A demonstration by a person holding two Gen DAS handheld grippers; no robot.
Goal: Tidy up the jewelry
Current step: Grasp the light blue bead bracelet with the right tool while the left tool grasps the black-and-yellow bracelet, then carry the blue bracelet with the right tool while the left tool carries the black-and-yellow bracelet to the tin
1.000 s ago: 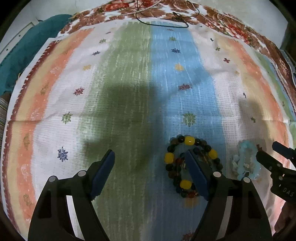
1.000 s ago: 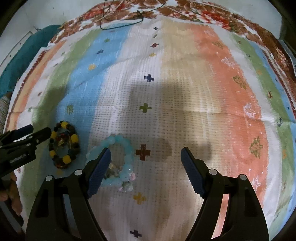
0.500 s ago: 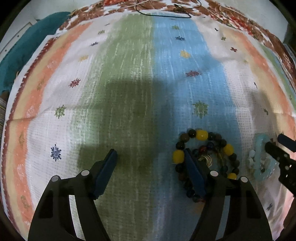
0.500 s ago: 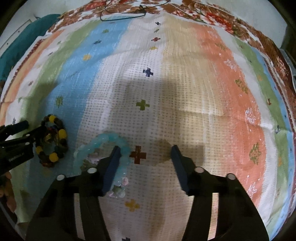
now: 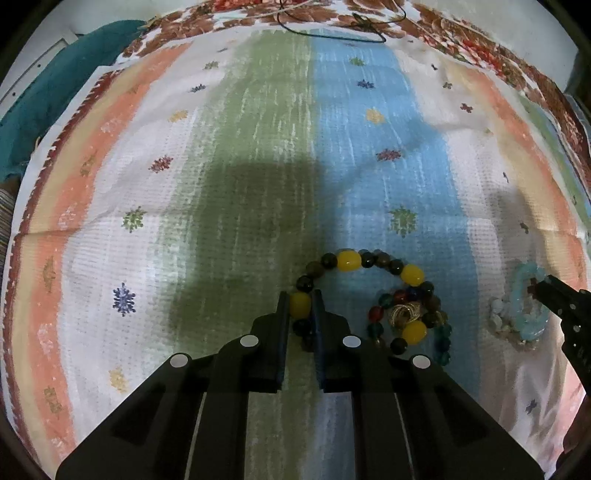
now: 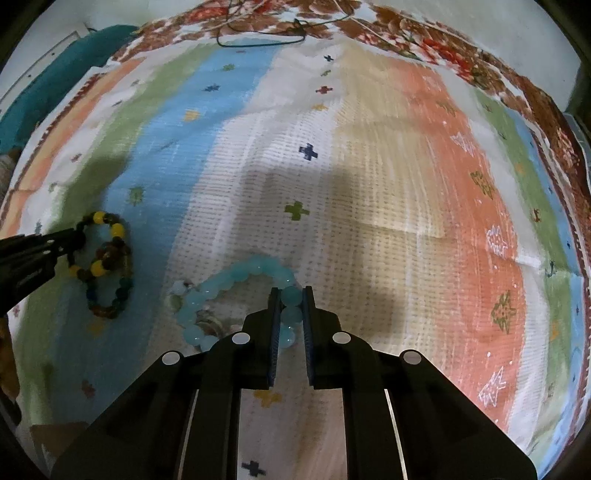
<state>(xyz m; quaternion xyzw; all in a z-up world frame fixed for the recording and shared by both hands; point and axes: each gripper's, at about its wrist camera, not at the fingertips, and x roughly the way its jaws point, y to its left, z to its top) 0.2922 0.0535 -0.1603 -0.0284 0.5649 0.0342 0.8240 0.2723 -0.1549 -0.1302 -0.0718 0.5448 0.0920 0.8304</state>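
Observation:
A bracelet of dark and yellow beads [image 5: 369,291] lies on the striped cloth [image 5: 258,184]. My left gripper [image 5: 300,306] is shut on its left side, with a yellow bead between the pads. A pale blue bead bracelet [image 6: 236,291] lies to its right. My right gripper [image 6: 291,299] is shut on that bracelet's right side. The blue bracelet also shows at the right edge of the left wrist view [image 5: 524,306], and the dark bracelet shows at the left of the right wrist view [image 6: 103,266].
A teal cloth [image 5: 44,92] lies bunched at the far left. A thin dark cord [image 5: 332,33] lies on the floral border at the far edge. A small cluster of pale charms [image 6: 177,295] hangs at the blue bracelet's left end.
Both grippers were open a second ago. Each has closed on its bracelet, the left on the dark and yellow one and the right on the pale blue one.

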